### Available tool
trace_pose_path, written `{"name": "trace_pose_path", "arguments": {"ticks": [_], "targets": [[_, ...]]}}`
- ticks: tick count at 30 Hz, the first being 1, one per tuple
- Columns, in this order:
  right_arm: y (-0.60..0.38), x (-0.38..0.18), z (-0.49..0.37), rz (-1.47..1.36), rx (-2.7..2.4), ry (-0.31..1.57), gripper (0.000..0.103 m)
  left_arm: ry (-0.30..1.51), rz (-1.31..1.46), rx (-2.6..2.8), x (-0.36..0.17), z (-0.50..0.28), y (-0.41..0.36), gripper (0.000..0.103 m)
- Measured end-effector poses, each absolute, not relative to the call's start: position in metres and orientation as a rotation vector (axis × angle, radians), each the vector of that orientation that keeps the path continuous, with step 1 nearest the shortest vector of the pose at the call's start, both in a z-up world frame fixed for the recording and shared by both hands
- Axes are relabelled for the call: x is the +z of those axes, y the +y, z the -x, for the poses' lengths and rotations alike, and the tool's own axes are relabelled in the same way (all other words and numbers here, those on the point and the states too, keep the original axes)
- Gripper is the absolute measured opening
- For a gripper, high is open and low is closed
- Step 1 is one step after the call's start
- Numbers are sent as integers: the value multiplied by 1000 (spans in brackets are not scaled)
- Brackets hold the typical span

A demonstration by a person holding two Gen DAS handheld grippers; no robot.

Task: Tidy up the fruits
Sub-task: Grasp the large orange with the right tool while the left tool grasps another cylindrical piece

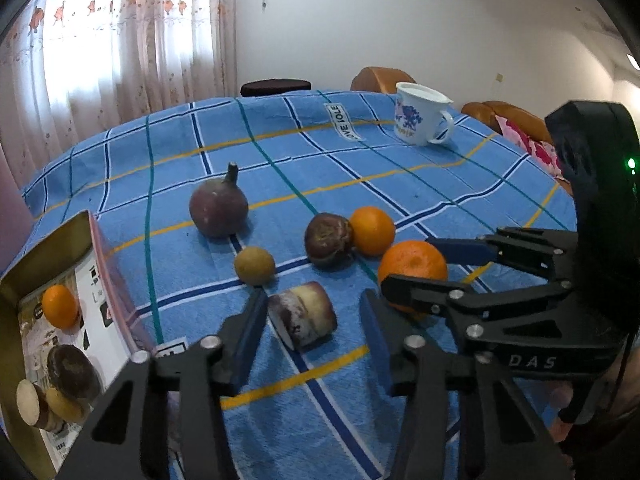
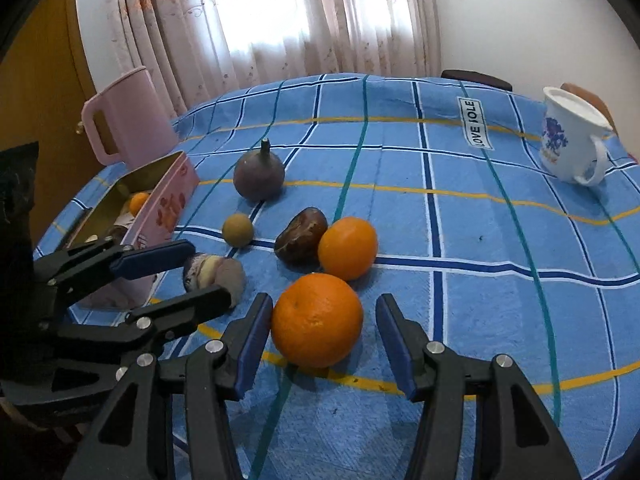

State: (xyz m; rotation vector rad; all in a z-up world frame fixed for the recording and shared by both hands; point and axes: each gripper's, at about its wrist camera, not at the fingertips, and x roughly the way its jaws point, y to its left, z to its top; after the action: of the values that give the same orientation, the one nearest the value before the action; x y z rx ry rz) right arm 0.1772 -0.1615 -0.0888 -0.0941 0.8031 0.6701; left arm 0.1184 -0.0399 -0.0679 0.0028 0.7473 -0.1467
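Note:
In the left wrist view my left gripper (image 1: 312, 304) stands open around a cut purple-and-cream fruit piece (image 1: 304, 316) on the cloth; the left pad is close against it, the right pad apart. My right gripper (image 2: 324, 304) is open around a large orange (image 2: 318, 320), with a gap at its right pad. Each gripper shows in the other's view: the right gripper (image 1: 414, 264), the left gripper (image 2: 206, 270). Behind lie a smaller orange (image 1: 372, 230), a dark wrinkled fruit (image 1: 328, 240), a small yellow-brown fruit (image 1: 255, 265) and a purple stemmed fruit (image 1: 218, 208).
A pink tin box (image 1: 106, 276) at the left holds an orange (image 1: 60, 306) and several other fruits. A pink jug (image 2: 128, 116) stands behind it. A white mug (image 1: 422, 114) sits at the far right of the blue checked tablecloth (image 1: 400, 168). Chairs stand beyond the table.

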Motion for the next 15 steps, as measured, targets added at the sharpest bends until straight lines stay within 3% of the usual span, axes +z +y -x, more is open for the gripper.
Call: {"name": "trace_pose_path", "arguments": {"ticks": [1,8,15], "targets": [[-161,-87,-175,95,674,794,48,748,-5,-150,-68,-120,-41,35],[-159,-87,-172,113,653,787,48,829,20,-165,-78,-134,-41,35],[-164,-88,-168,93,661,766,47,788,60,-184,-74,-128,-34,32]]}}
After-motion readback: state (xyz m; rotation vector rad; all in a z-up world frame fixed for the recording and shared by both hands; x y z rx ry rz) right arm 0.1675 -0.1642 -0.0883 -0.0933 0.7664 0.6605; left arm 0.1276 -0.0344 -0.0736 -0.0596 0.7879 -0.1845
